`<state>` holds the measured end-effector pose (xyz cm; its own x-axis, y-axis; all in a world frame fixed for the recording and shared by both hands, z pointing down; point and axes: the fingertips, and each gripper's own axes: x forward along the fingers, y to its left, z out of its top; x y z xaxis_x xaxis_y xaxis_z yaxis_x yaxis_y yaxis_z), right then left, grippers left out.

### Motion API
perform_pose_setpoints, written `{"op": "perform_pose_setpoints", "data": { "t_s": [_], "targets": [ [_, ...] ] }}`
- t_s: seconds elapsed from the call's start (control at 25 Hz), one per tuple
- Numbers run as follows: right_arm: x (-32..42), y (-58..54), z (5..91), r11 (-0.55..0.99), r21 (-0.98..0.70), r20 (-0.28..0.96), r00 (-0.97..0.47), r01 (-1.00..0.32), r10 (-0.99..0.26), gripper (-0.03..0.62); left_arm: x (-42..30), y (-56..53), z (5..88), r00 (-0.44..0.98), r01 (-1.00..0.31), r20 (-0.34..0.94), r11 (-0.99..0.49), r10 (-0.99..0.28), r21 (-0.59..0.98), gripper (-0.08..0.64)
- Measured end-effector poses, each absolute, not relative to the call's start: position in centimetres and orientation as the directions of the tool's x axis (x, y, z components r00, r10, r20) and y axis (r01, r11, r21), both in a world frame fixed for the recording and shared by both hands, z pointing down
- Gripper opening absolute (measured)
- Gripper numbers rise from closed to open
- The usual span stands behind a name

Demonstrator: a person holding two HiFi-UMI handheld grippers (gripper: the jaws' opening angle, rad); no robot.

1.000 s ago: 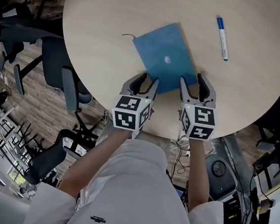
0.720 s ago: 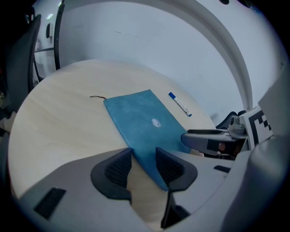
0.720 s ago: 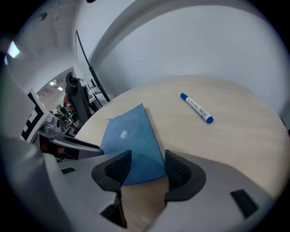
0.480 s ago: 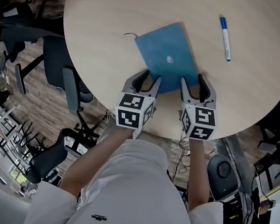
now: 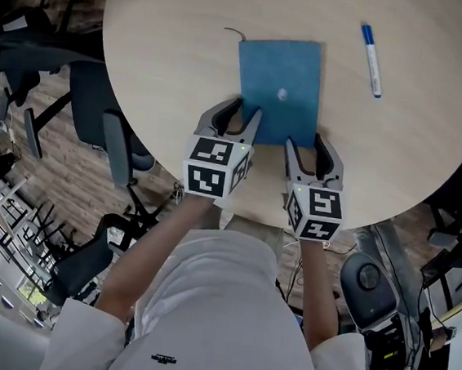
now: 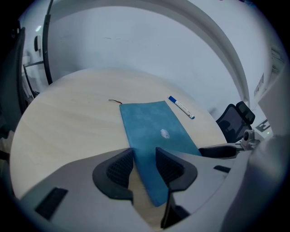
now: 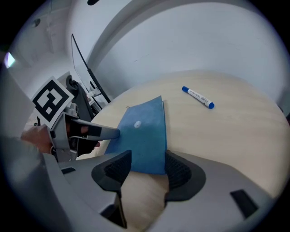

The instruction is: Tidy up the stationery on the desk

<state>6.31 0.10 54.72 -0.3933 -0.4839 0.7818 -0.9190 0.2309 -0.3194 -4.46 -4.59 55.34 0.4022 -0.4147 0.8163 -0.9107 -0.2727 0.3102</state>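
Note:
A blue notebook (image 5: 278, 86) with a small white mark lies flat on the round wooden table (image 5: 169, 67), its sides square to me. My left gripper (image 5: 240, 111) is open and straddles the notebook's near left edge (image 6: 154, 129), one finger on each side. My right gripper (image 5: 307, 143) is also open, and the near right corner (image 7: 142, 131) lies between its jaws. A blue-capped white pen (image 5: 370, 59) rests on the table to the far right of the notebook, apart from both grippers. A thin dark cord (image 5: 233, 32) trails from the notebook's far left corner.
The table's near edge runs just under both grippers. Dark office chairs (image 5: 106, 126) stand on the wood floor to the left. More chairs and cables (image 5: 368, 285) crowd the floor at the lower right.
The notebook has turned clockwise from a slant to square with me. My right gripper has shifted left and nearer to me; the left one has edged forward. The pen has not moved.

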Motion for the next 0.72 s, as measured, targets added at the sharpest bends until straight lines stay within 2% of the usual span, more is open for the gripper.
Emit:
{"op": "perform_pose_setpoints", "data": {
  "t_s": [0.72],
  "targets": [
    [4.6,1.4,55.1,0.097,-0.327,0.803,-0.331,-0.94,-0.496,0.227,-4.3,-7.3,55.1,0.472,-0.85,0.798,-0.434,-0.376,0.298,0.161]
  ]
}}
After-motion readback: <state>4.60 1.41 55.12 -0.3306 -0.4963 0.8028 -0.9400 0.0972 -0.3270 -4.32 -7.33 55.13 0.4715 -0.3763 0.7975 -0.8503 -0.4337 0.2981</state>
